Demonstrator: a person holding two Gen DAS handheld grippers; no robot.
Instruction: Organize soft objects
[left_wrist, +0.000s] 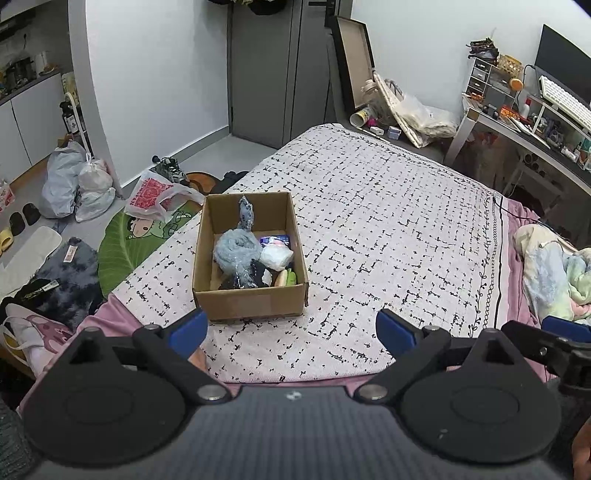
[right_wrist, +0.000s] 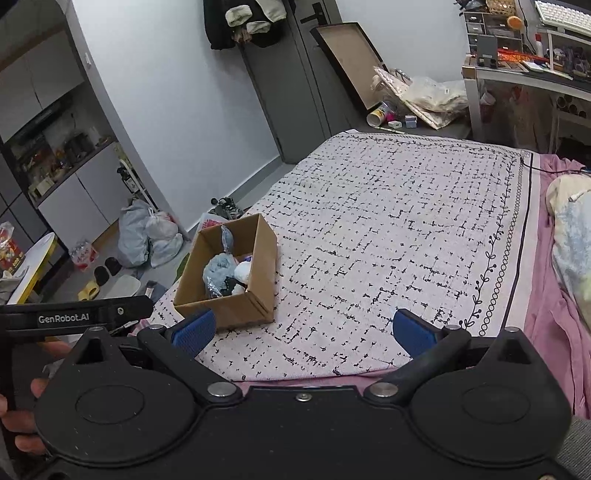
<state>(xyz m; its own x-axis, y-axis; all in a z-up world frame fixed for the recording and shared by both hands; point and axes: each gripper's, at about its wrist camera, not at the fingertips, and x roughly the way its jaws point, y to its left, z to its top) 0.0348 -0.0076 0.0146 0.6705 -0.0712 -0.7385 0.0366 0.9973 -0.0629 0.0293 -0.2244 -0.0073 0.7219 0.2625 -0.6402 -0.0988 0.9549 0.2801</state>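
Note:
An open cardboard box (left_wrist: 251, 302) stands on the bed's white black-flecked blanket (left_wrist: 388, 221). It holds a grey-blue fluffy bundle (left_wrist: 236, 249), a white soft bundle (left_wrist: 276, 256), black pieces and a yellow-green item (left_wrist: 287, 277). My left gripper (left_wrist: 291, 332) is open and empty, just in front of the box. In the right wrist view the box (right_wrist: 236, 306) sits ahead to the left with the same soft things (right_wrist: 221, 271) inside. My right gripper (right_wrist: 303, 332) is open and empty over the blanket (right_wrist: 406, 221).
A crumpled pastel quilt (left_wrist: 554, 273) lies at the bed's right. Bags (left_wrist: 77, 184), slippers and rugs cover the floor at left. A cluttered desk (left_wrist: 535, 122) stands at the back right. A frame and bags (right_wrist: 406, 92) lean on the far wall.

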